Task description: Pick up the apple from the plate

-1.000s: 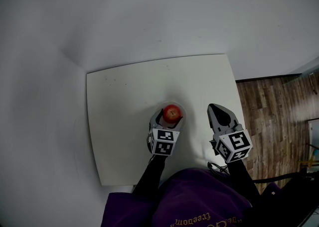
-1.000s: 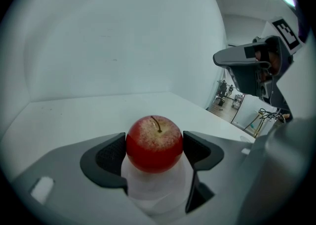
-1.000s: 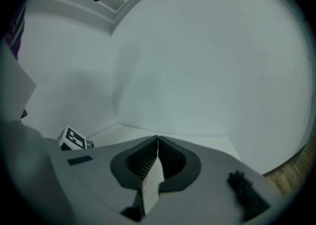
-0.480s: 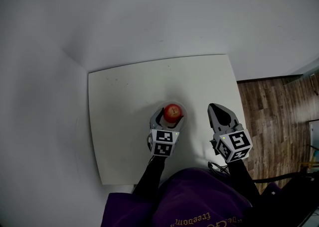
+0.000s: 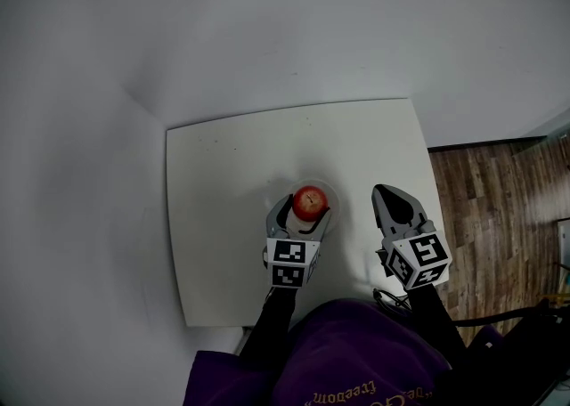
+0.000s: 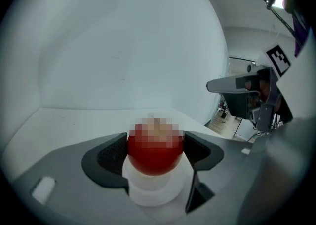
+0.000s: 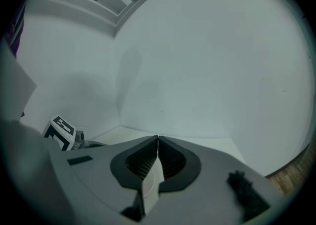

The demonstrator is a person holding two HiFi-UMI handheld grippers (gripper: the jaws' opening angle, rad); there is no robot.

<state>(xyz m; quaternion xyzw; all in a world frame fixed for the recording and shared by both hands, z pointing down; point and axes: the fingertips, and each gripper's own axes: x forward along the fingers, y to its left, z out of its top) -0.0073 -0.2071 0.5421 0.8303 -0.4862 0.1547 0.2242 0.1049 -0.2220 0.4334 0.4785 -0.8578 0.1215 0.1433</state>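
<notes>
A red apple (image 5: 308,202) rests on a small white plate (image 5: 318,187) near the middle of the white table. My left gripper (image 5: 303,208) reaches in from the near side. Its two dark pads press against the apple's left and right flanks, so it is shut on the apple. In the left gripper view the apple (image 6: 155,147) fills the gap between the pads, and the plate (image 6: 153,189) sits right under it. My right gripper (image 5: 386,192) hovers over the table to the right of the plate. It is shut and holds nothing; the right gripper (image 7: 158,141) sees only table and wall.
The white table (image 5: 223,217) stands in a corner of pale walls. Its right edge (image 5: 426,173) borders a wooden floor (image 5: 499,190). The person's purple top (image 5: 356,360) fills the bottom of the head view.
The left gripper's jaws have drawn in slightly against the apple. The head view has shifted a little to the left. The right gripper holds its place.
</notes>
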